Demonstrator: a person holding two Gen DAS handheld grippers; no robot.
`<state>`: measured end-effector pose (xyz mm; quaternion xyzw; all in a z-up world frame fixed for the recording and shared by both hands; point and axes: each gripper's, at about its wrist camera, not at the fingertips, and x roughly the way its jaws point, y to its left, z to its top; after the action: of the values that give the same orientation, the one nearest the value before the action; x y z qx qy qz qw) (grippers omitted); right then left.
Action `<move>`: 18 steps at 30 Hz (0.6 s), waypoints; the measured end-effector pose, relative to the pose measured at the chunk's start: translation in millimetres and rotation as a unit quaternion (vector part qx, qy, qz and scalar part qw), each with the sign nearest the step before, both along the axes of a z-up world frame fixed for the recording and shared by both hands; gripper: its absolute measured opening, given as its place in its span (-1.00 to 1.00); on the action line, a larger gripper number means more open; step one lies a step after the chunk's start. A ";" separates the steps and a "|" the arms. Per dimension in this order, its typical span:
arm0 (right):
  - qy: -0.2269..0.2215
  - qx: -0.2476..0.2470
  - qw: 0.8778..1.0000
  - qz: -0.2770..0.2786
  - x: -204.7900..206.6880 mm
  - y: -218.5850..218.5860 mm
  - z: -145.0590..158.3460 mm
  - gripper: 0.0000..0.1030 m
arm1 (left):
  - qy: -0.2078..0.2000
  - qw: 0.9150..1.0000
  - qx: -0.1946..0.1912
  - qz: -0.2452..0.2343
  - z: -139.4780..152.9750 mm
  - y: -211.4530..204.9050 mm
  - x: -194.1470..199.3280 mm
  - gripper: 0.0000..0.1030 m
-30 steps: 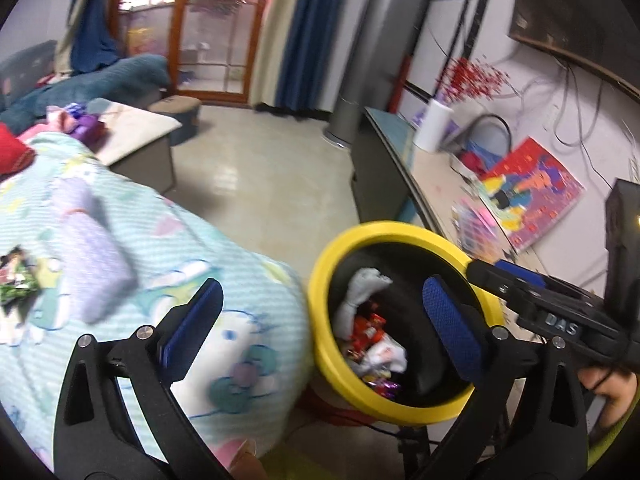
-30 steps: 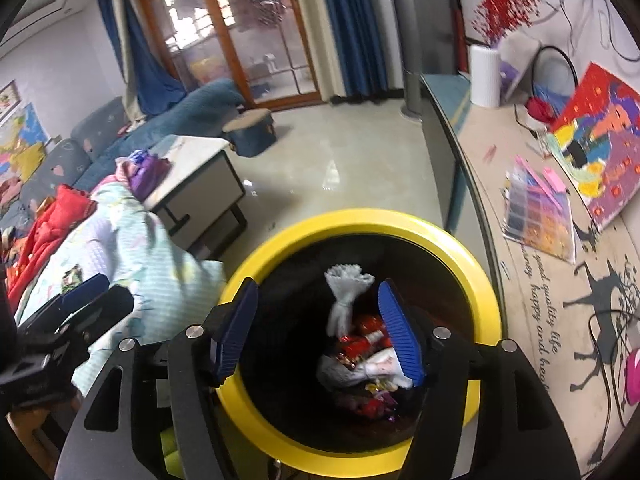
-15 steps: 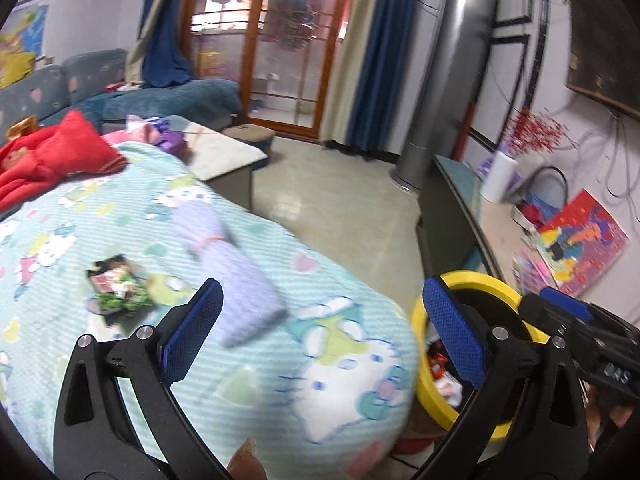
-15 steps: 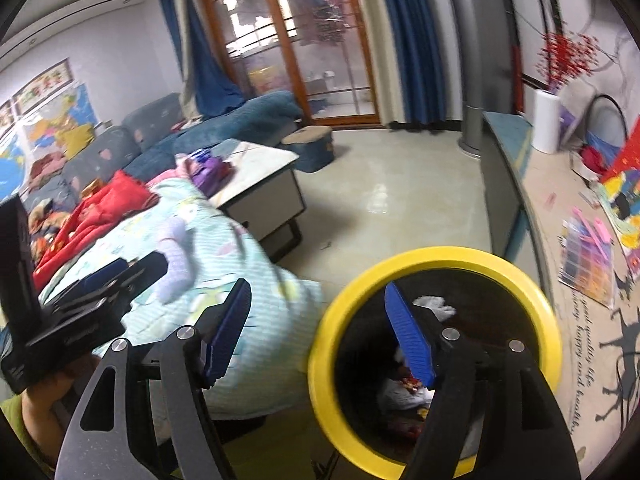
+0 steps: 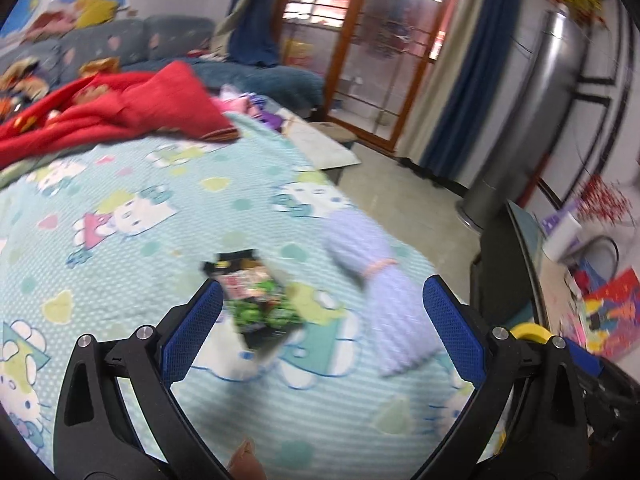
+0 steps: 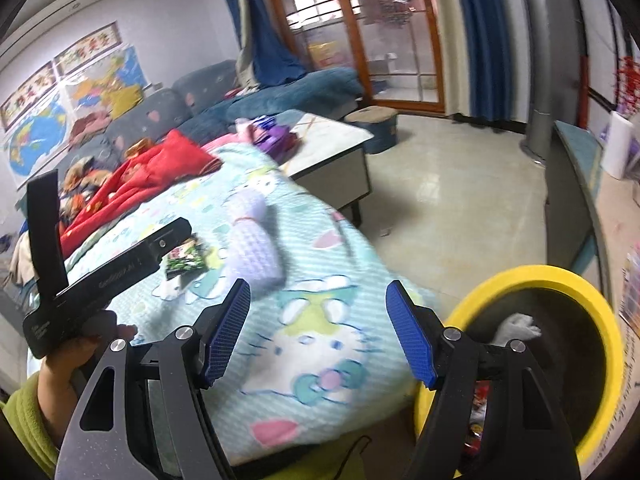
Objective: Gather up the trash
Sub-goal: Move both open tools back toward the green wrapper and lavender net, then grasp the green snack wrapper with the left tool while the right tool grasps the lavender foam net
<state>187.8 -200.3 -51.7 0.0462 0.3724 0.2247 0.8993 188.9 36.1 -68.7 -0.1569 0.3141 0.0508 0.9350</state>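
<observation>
- Your left gripper (image 5: pixel 318 320) stands wide open with nothing clamped; its blue pads (image 5: pixel 192 332) frame the quilt below without touching anything.
- Your right gripper (image 6: pixel 318 332) also stands well open and holds nothing. Only quilt shows between its pads.
- The work surface is a pale turquoise quilt (image 5: pixel 120 184) printed with cartoon cats, hearts and bows. It is draped over a raised, rounded bed or sofa edge and falls away on the right toward the floor.
- The task item, a dark snack wrapper (image 5: pixel 256 300) with green and red print, lies flat on the quilt. In the left wrist view it sits between the pads, nearer the left pad and just beyond it. The picture is blurred, so its label cannot be read.
- A lilac knitted piece (image 5: pixel 380 288) lies on the quilt just right of the wrapper, apart from it.
- A red blanket (image 5: pixel 120 112) is bunched at the far left edge of the quilt.
- The yellow-rimmed bin (image 6: pixel 560 344) stands on the floor at the near right, beside the quilt's edge. Crumpled white paper (image 6: pixel 518 326) and red wrappers lie inside it.
- Farther off you have a pale tiled floor (image 6: pixel 460 184), a low white-topped table (image 6: pixel 332 140), a grey sofa (image 6: pixel 160 108), glazed wooden doors (image 6: pixel 380 32) with blue curtains, and maps (image 6: pixel 48 128) on the left wall.
</observation>
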 end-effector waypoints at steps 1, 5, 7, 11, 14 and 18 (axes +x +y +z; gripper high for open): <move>0.006 0.002 1.000 0.005 3.9 5.2 -2.2 0.32 | 0.004 1.000 -0.008 0.011 -2.3 8.4 0.2 0.79; 0.021 0.000 1.000 0.020 18.2 25.7 -10.5 0.32 | 0.015 0.998 -0.041 0.038 -11.4 35.1 0.4 0.79; 0.031 -0.002 0.999 0.030 25.3 35.9 -14.8 0.32 | 0.018 0.997 -0.058 0.045 -16.3 45.6 1.5 0.79; 0.037 -0.012 0.999 0.036 36.3 51.8 -23.9 0.31 | 0.028 0.994 -0.091 0.051 -28.0 60.7 2.1 0.78; 0.046 -0.018 0.998 0.040 42.7 59.5 -31.1 0.31 | 0.035 0.992 -0.109 0.047 -35.5 65.3 2.8 0.71; 0.069 -0.013 0.997 0.042 50.3 65.9 -43.1 0.04 | 0.036 0.992 -0.118 0.040 -37.4 65.0 3.9 0.57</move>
<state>238.1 -134.4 -94.8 0.0341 0.4385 0.2538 0.8615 192.8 101.1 -106.1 -0.2771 0.3445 0.0563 0.8952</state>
